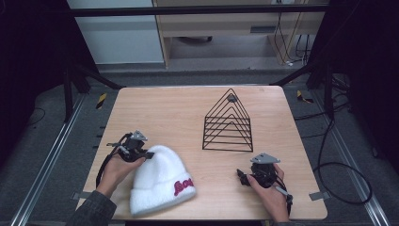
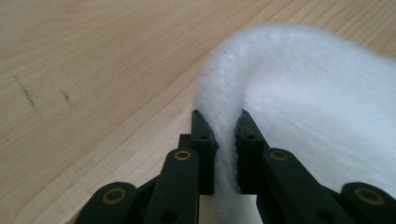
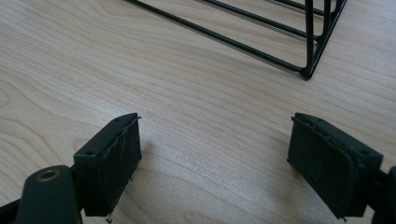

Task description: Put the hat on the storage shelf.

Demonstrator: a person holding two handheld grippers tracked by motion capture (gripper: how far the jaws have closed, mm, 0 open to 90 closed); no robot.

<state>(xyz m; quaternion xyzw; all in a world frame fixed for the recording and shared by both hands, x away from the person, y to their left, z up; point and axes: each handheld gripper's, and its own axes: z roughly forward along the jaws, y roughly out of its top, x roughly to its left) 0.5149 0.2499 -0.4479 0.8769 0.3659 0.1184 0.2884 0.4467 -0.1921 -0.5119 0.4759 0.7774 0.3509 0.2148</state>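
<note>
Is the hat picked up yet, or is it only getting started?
Only just started. Done: the left gripper has pinched a fold of the white hat between its fingers. In hand: that grip, with the hat lying flat on the table. Left: lifting it and probably taking it somewhere, perhaps to the wire rack, which holds nothing. The right gripper waits open over bare wood.

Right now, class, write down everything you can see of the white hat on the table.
The white hat is a fluffy, fleecy-looking beanie with a folded cuff bearing red lettering. It lies flat on the wooden table near its front left edge, crown pointing away from the person. The left gripper is shut on a pinched fold of its crown. Nothing else touches it.
</note>
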